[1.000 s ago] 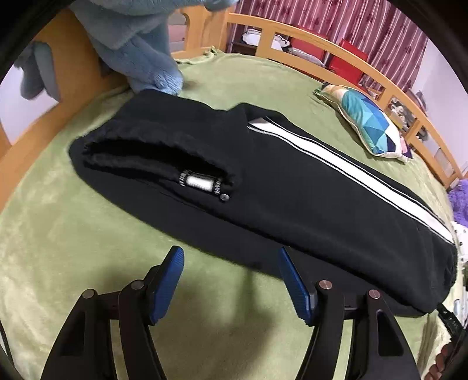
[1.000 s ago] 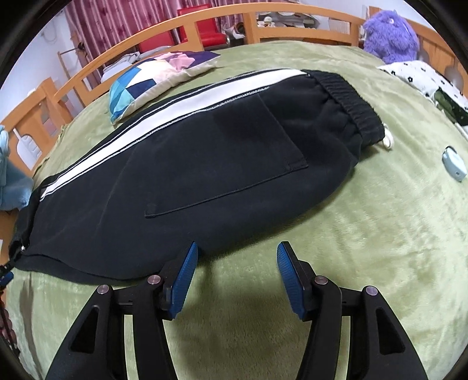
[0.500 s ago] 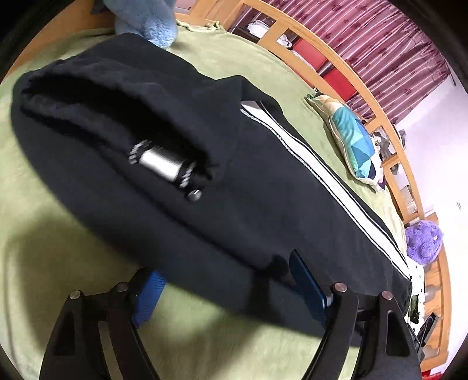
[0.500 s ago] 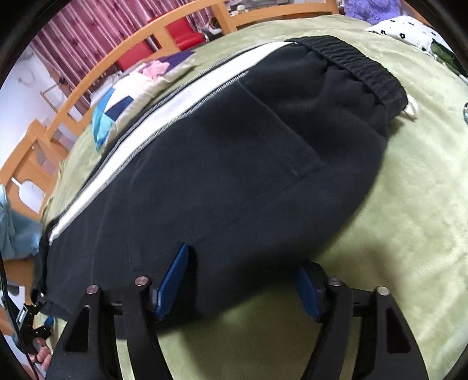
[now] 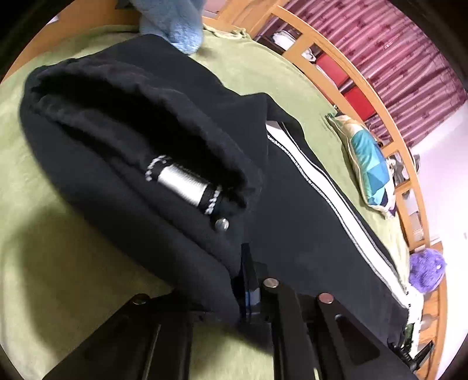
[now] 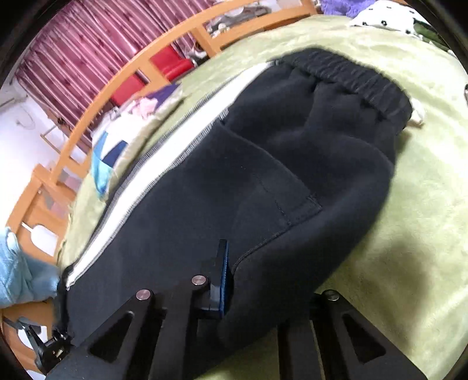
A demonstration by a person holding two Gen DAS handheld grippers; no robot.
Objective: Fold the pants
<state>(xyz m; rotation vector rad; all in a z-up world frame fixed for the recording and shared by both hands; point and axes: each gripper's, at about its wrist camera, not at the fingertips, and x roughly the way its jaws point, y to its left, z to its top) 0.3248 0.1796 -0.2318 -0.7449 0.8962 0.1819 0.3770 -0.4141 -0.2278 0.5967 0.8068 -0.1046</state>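
Black pants (image 5: 298, 222) with a white side stripe lie lengthwise on a green blanket (image 5: 58, 263); they also show in the right wrist view (image 6: 204, 190). In the left wrist view the leg cuffs with a silver label (image 5: 181, 184) are at the left. My left gripper (image 5: 242, 280) is shut on the near edge of the pants near the cuffs. In the right wrist view the elastic waistband (image 6: 351, 79) is at the upper right. My right gripper (image 6: 231, 277) is shut on the near edge below the back pocket (image 6: 263, 198); the fabric hides one finger of each gripper.
A wooden bed rail (image 5: 365, 87) curves along the far side, with red curtains behind. A colourful pillow (image 5: 368, 163) lies beyond the pants. A blue plush (image 5: 175, 20) sits past the cuffs and a purple plush (image 5: 427, 269) past the waistband. A dotted cloth (image 6: 383, 14) lies beyond the waistband.
Both grippers moved forward onto the near edge of the pants and closed on the fabric, which now bunches up at each grip.
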